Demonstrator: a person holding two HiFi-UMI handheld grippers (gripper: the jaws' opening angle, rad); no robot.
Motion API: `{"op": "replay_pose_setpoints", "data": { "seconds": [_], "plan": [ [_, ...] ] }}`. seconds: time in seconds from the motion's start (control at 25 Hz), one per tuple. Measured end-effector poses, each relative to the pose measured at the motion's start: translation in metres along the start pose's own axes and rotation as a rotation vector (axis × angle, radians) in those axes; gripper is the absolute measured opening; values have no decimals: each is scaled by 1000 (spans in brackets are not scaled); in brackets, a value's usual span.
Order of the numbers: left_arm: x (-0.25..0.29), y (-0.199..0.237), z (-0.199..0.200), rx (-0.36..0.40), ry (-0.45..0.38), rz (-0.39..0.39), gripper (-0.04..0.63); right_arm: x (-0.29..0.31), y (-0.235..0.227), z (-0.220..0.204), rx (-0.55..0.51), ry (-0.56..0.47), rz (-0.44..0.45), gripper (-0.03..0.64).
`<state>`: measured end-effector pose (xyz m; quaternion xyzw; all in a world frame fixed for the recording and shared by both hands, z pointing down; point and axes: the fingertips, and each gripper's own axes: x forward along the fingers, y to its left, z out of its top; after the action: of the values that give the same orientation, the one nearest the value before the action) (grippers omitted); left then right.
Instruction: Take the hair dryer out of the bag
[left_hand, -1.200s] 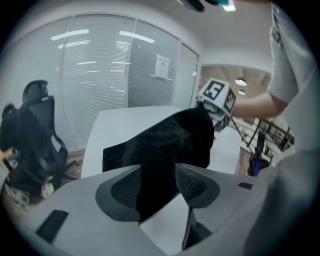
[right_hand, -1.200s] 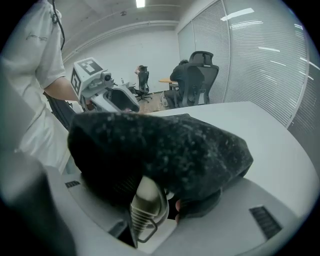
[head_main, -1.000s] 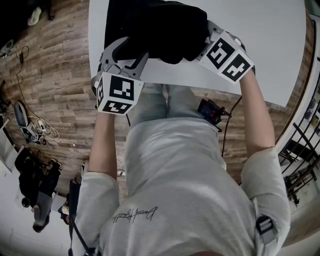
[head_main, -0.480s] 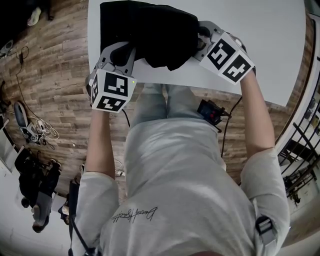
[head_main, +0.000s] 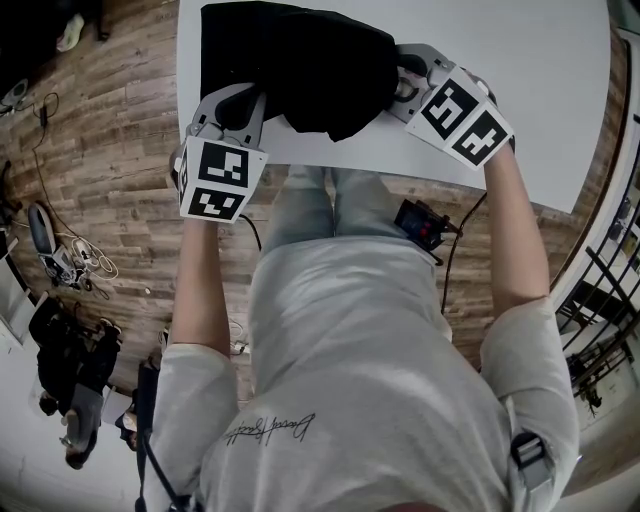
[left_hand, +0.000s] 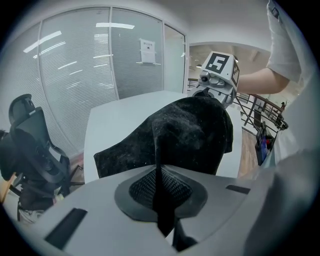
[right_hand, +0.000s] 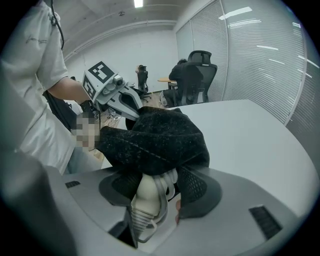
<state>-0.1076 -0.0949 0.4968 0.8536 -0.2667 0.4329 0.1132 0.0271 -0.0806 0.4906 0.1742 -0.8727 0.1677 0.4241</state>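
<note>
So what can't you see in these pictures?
The hair dryer: in the right gripper view the black bag hides most of it; only its pale end and cord show, in the right gripper.
Head view: the bag hides the hair dryer completely.
The table: cut off by the head view's top edge.

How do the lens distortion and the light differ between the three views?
Head view: strong fisheye bend near the edges, the black bag shows little detail. Left gripper view: dark vignette corners, lights reflected on the glass wall. Right gripper view: the pale hair dryer looks sharp.

Head view steeply down; gripper views close, seemingly opposed, sharing bag (head_main: 300, 60)
</note>
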Motion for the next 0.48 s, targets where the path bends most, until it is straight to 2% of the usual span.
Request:
{"op": "replay_pose_setpoints", "data": {
  "seconds": [0.48],
  "plan": [
    [3, 11, 0, -32, -14, 10, 20, -8, -1, -1, 19, -9, -8, 235]
  ]
}}
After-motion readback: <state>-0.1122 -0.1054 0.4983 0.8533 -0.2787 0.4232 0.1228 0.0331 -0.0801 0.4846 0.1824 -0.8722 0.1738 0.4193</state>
